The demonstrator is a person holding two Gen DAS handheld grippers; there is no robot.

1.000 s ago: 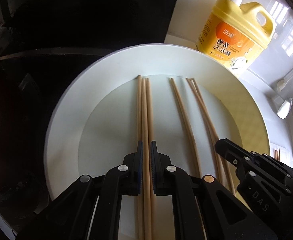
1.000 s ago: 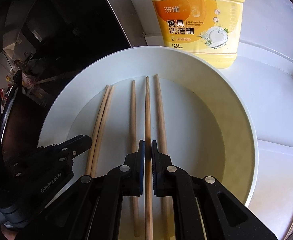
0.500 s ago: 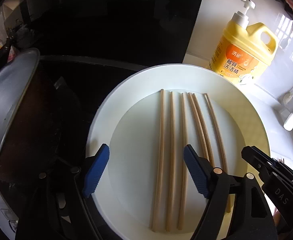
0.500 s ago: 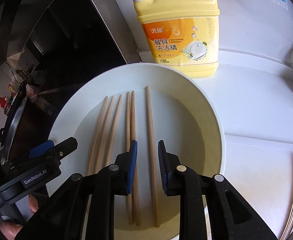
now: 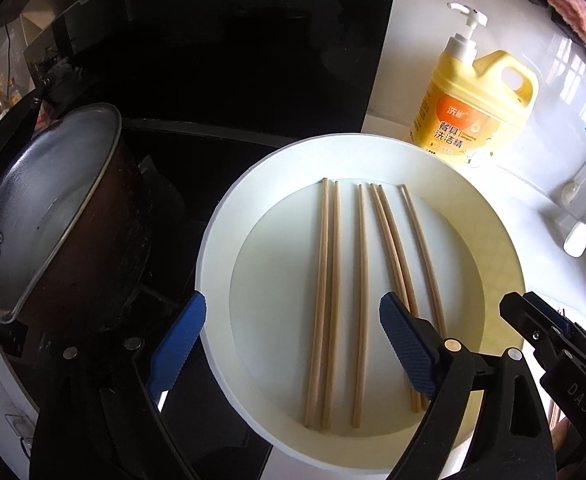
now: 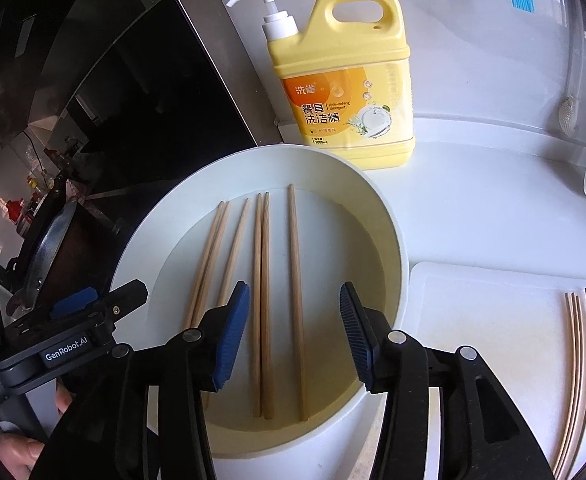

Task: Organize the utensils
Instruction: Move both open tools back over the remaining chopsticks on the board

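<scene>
My left tongs point(image 5: 293, 344) stand wide open above the near side of the plate point(image 5: 221, 240), their blue pads point(image 5: 179, 346) spread to either side of the left chopsticks and touching none of them; the jaws have just been opening, and nothing is gripped between them. My right tongs point(image 6: 295, 336) are open about half as far, also just been opening, with three chopsticks lying on the plate below the gap and clear of both pads.

Six chopsticks point(image 5: 359, 248) lie flat on the plate's floor, roughly parallel, ends pointing away from me: a close pair at the left point(image 5: 327, 248), one alone in the middle, a touching pair slightly slanted, then one apart at the right point(image 5: 423, 248). From the right wrist they read the same way point(image 6: 263, 264).

Each tool shows in the other's view: the right tongs at the lower right edge point(image 5: 549, 332), the left at the lower left point(image 6: 77, 320), with my fingers point(image 6: 17, 448) around its handle.

Past the plate stands a yellow detergent jug point(image 6: 345, 92) with a white pump. A metal pot point(image 5: 49, 216) sits on the dark stove point(image 5: 213, 60) to the plate's left. To its right lies a white board point(image 6: 493, 320) with a few more chopsticks point(image 6: 579, 360) on it, well apart from the plate
</scene>
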